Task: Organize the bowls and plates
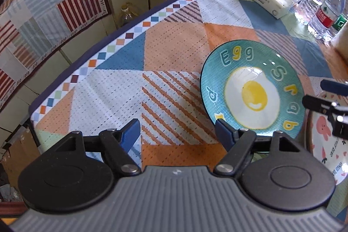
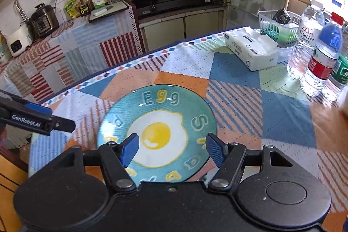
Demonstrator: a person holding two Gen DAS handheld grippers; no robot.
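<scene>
A teal plate (image 1: 252, 90) painted with a fried egg and letters lies flat on the patchwork tablecloth (image 1: 174, 53). My left gripper (image 1: 177, 135) is open over bare cloth just left of it, its right fingertip at the plate's near-left rim, nothing between the fingers. A white plate with pink cartoon figures (image 1: 326, 145) lies at the right edge. My right gripper (image 1: 326, 94) reaches in above that plate. In the right wrist view the right gripper (image 2: 173, 149) hovers open over the near half of the teal plate (image 2: 156, 123). The left gripper (image 2: 54, 116) enters from the left.
At the table's far right stand a tissue pack (image 2: 252, 49), a white basket (image 2: 278, 27) and several water bottles (image 2: 322, 58). The table's far edge (image 1: 121, 36) drops to a floor with an oil bottle (image 1: 126, 12). A cloth-covered counter (image 2: 65, 53) and a stove (image 2: 174, 1) lie beyond.
</scene>
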